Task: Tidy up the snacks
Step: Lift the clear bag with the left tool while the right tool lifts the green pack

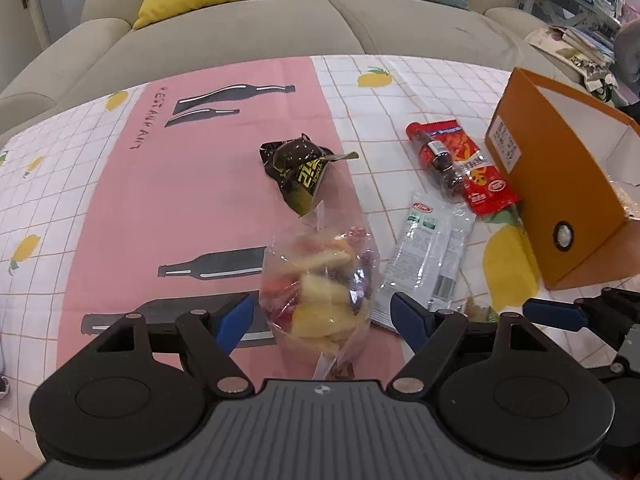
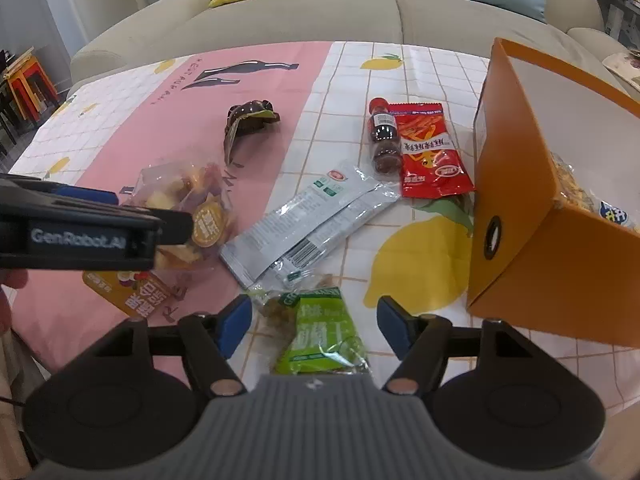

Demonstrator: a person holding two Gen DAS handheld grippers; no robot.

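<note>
A clear bag of mixed fruit chips (image 1: 320, 284) lies on the pink part of the tablecloth, between the blue pads of my left gripper (image 1: 322, 320). The pads stand wide and clear of the bag. In the right wrist view the same bag (image 2: 188, 208) is partly covered by the left gripper (image 2: 92, 228). My right gripper (image 2: 314, 324) is open around a green snack packet (image 2: 320, 328), with a gap on both sides. An orange box (image 2: 532, 208) lies on its side at the right with snacks inside.
On the cloth lie a dark crumpled wrapper (image 1: 298, 170), two silver-white packets (image 2: 308, 220), a red packet (image 2: 430, 152) and a small red-capped bottle (image 2: 384, 136). A beige sofa (image 1: 240, 36) with yellow and blue cushions runs along the far table edge.
</note>
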